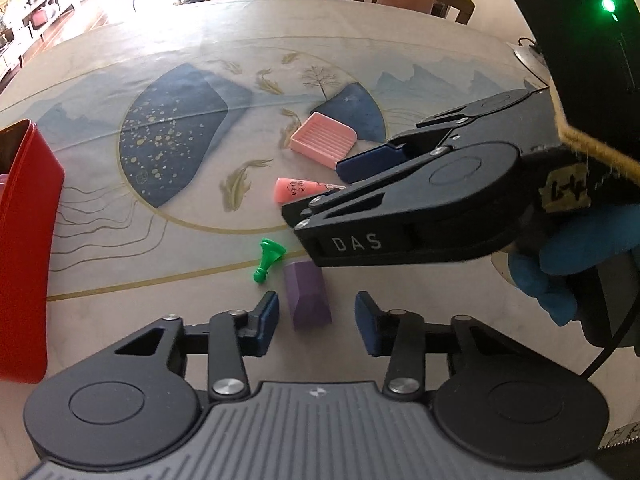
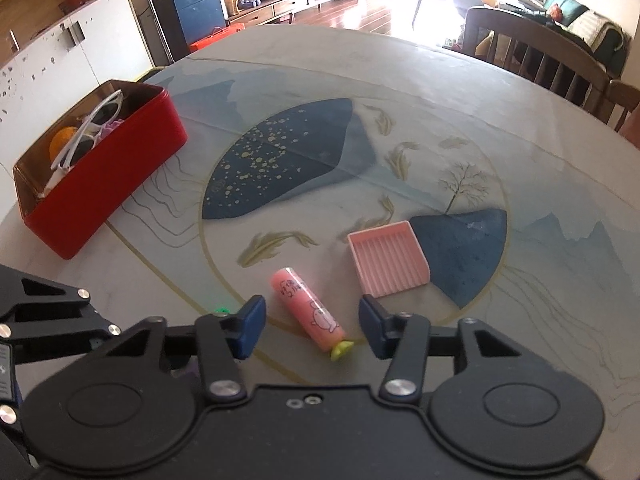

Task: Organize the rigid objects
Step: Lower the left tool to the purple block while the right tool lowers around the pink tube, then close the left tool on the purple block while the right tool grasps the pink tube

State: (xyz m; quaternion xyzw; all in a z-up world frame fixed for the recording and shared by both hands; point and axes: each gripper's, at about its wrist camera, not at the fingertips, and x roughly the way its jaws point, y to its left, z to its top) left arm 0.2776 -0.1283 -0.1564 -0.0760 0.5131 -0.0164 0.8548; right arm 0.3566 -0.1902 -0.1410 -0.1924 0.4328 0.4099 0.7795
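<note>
Straddling the purple block (image 1: 307, 295), your left gripper (image 1: 316, 322) has its pads spread to either side with a gap showing on both, so nothing is pinched yet; the block lies on the table (image 1: 400, 60) on a flat face, which suits a side pinch. Your right gripper (image 2: 311, 326) is likewise spread, its blue pads flanking the pink tube (image 2: 307, 308), which lies on its side with its yellow-green cap (image 2: 341, 350) pointing back toward you and slants across the gap instead of lying square to the pads. Judged from that slant, a small wrist turn would seat the pads across the tube's width. Just beside the block lies the green pawn-shaped piece (image 1: 267, 259), toppled, near enough to be nudged as the left pads close. Farther out sits the ribbed pink tray (image 2: 387, 258), open side toward the blue painted patch. Farthest, at the left edge of the table, stands the red box (image 2: 120, 176), already holding white sunglasses (image 2: 90, 130) and an orange item; it appears to be the collecting place, so both grasps probably end there.
</note>
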